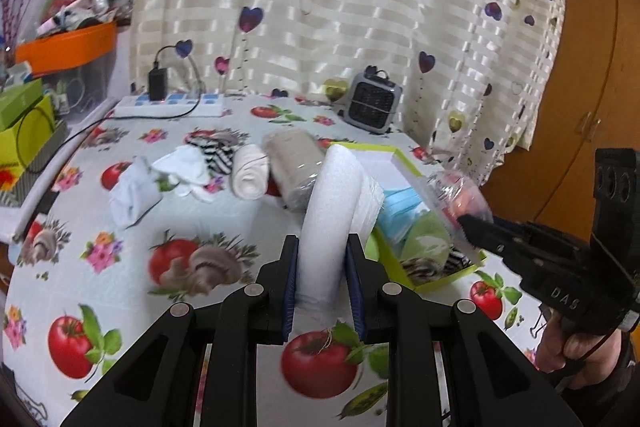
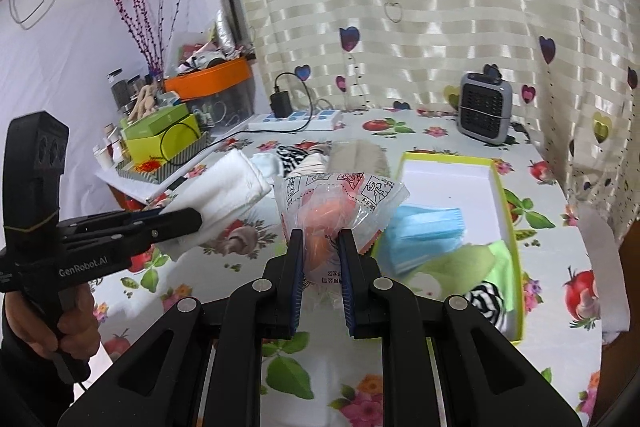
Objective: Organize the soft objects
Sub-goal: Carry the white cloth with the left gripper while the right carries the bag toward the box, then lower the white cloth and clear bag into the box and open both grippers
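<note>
This is a lived-in room of a home, not a workplace. A table [image 2: 400, 131] wears a printed cloth of tomatoes, mushrooms and flowers. Behind the table hangs a striped cream curtain [image 2: 400, 7] dotted with hearts, and a small grey heater [image 2: 485, 109] stands at the table's far edge against it. Left of the heater lies a power strip [image 2: 298, 121] with a charger plugged in. Beyond the table's left end are an orange-lidded tub [image 2: 208, 77] of clutter, green boxes [image 2: 164, 133] and decorative purple twigs [image 2: 148, 15]. A wooden cupboard [image 1: 592, 87] stands right of the curtain.
</note>
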Tool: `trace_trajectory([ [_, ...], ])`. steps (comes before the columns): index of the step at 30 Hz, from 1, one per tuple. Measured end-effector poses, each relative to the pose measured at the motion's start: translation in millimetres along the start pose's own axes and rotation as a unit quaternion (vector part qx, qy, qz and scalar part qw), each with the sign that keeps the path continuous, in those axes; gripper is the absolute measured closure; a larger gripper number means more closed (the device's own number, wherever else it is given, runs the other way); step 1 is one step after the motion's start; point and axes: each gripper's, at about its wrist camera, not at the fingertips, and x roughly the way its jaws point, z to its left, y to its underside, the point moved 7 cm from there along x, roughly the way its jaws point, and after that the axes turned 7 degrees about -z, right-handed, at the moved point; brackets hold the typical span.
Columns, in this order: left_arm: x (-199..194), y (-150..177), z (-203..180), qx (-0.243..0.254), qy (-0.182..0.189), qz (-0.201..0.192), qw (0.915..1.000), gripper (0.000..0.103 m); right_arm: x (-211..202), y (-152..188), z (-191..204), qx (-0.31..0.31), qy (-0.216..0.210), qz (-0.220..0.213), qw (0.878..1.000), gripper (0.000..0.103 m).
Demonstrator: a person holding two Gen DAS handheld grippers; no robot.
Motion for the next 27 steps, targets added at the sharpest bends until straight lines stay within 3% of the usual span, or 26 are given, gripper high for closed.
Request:
trace_trajectory([
  [12,34,-12,-45,0.017,0.038,0.012,0.9991,0.082,-12,0,-49,0.028,0.038,-0.006,0.999,0.086],
  [27,67,-19,-77,0.029,0.058,0.03,0.9975,0.082,-18,-5,-95,0.058,0.075,-0.009,0.995,0.086],
])
